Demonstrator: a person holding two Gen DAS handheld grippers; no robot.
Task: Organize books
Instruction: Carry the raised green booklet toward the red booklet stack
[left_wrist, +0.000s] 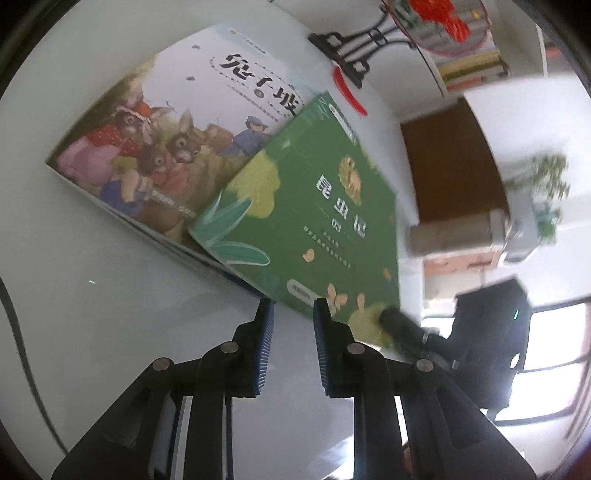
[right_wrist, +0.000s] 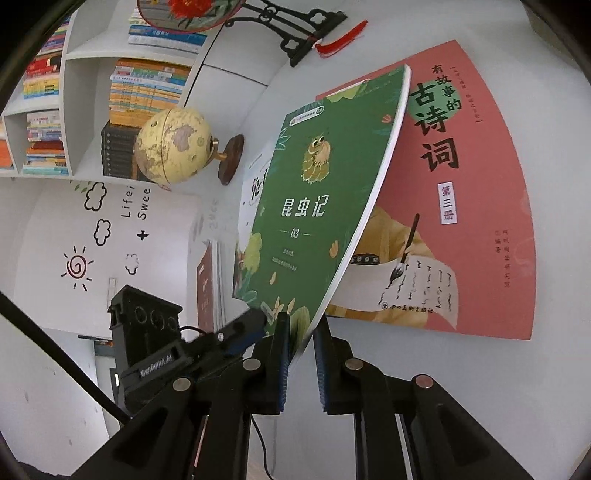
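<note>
A green book (left_wrist: 310, 210) is lifted by one corner above the white table (left_wrist: 92, 314) and overlaps a rabbit picture book (left_wrist: 155, 140) lying flat. My left gripper (left_wrist: 293, 308) is open, its fingers just at the green book's near edge, gripping nothing. In the right wrist view my right gripper (right_wrist: 301, 326) holds the green book (right_wrist: 317, 199) by its bottom corner, tilted up on edge. A pink poetry book (right_wrist: 465, 206) lies flat behind it. The right gripper's finger (left_wrist: 400, 326) shows on the green book's corner in the left wrist view.
A globe (right_wrist: 171, 146) on a wooden stand and a round fan on a black stand (right_wrist: 295, 26) are at the table's back. Bookshelves (right_wrist: 92, 92) filled with books stand behind. A thin red book (right_wrist: 207, 291) lies to the left.
</note>
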